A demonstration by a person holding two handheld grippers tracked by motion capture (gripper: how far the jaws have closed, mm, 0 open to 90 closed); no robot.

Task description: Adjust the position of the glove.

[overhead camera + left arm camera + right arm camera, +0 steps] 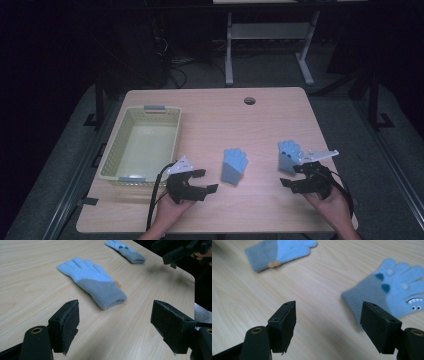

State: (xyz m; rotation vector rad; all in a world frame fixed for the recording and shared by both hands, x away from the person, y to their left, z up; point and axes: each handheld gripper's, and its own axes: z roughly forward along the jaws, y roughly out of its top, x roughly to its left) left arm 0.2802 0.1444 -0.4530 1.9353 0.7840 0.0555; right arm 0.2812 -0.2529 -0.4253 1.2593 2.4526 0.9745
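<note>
A pale basket (141, 145) sits at the left of the wooden table (210, 107), its long side running away from the person, with grey tabs on its near and far rims. It looks bare inside.

Just right of the basket's near corner, the left gripper (206, 181) is held in the person's left hand (167, 212) (a black cable trails down from it toward the table edge). Its jaws stand wide apart with nothing between them, pointing right toward the middle of the table. In the left gripper view the left gripper (115, 325) hangs over bare wood, and the near glove (93, 282) lies just beyond the jaw tips, cuff toward the camera.

That glove (234, 166) lies flat near the table's centre, light blue fingers pointing away from the person, grey cuff toward them. In the right gripper view it shows at the upper left (278, 252) with a small orange patch by the cuff.

The second glove (288, 155) lies well to the right, apart from the first, just ahead of the right gripper (292, 175). In the right gripper view this glove (392, 290) has dark blue spots and a small printed face.

The right gripper (328, 326), held in the right hand (332, 205), is also spread wide and grips nothing; its right jaw sits close to the glove's cuff, though I cannot tell whether it touches.

A round hole (249, 100) is near the table's far edge.
</note>
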